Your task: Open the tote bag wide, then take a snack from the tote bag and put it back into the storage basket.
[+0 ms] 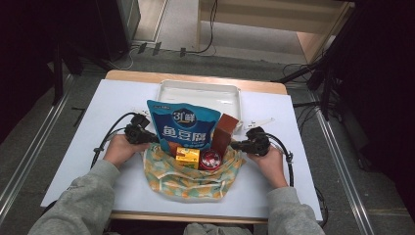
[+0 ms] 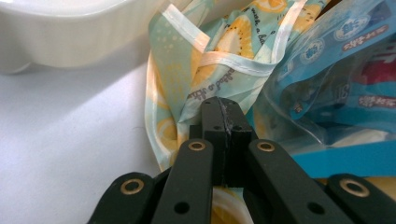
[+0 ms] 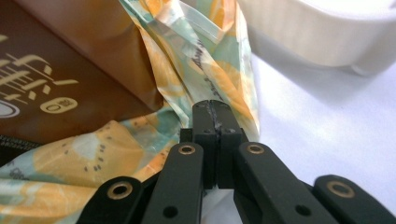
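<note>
From the high view I had the patterned bag (image 1: 188,178) lying open at the near middle of the white table (image 1: 88,142), its yellow and green fabric spread toward me, with a white tray (image 1: 230,93) just behind it. My left gripper (image 1: 147,137) sat at the bag's left edge and my right gripper (image 1: 240,145) at its right edge, one on each side of the opening. In the left gripper view the jaws stood pressed together with a fold of the bag's rim between them, so that side was pinched; the right gripper view showed the same, both jaws tight on the fabric hem. Inside the bag a blue pouch (image 1: 183,125) stood upright at the back, leaning a little to the left, and a brown packet (image 1: 222,132) stood tilted just beside it on the right. In front of them lay a small yellow box (image 1: 188,157) and, touching it on the right, a red round tin (image 1: 211,159). Both my hands rested on the table beside the bag.
</note>
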### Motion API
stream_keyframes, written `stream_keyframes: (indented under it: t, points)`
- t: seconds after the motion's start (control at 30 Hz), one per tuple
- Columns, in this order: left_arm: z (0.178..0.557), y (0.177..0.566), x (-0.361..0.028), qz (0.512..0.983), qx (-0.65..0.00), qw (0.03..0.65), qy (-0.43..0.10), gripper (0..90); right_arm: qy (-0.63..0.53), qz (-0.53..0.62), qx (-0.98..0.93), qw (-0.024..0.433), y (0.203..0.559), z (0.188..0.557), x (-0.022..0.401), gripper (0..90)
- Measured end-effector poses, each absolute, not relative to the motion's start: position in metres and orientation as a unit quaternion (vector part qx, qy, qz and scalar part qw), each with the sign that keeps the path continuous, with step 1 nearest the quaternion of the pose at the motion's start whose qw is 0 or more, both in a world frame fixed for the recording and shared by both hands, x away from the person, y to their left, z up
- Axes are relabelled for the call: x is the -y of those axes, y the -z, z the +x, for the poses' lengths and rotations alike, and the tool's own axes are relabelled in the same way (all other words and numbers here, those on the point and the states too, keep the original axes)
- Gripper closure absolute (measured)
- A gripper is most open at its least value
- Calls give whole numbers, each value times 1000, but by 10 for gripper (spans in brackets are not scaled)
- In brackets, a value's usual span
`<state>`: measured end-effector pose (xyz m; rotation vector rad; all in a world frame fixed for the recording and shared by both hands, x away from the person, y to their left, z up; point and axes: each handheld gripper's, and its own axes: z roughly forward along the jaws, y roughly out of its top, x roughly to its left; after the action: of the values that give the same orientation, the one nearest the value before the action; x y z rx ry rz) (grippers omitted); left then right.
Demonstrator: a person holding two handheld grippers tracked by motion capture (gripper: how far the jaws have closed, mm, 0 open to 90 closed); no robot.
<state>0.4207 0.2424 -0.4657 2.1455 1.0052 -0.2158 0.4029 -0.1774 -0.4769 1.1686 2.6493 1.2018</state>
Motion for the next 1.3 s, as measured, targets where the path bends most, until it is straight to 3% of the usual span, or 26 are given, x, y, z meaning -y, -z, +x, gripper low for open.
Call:
stream_keyframes:
  t: [0.3,0.43,0.57,0.8,1.3]
  points:
    - [419,457,-244,835,-386,383,83,862,-390,377,-840,7,468,400,181,877]
    - [416,448,-245,835,-377,395,70,801,-405,377,-833,15,459,397,186,809]
    - [412,439,-250,838,-371,394,66,672,-407,378,-831,28,453,395,189,724]
    - [407,426,-261,834,-367,406,71,592,-416,383,-824,30,445,392,195,632]
    - [395,408,-268,835,-350,419,68,533,-416,388,-822,26,440,388,198,522]
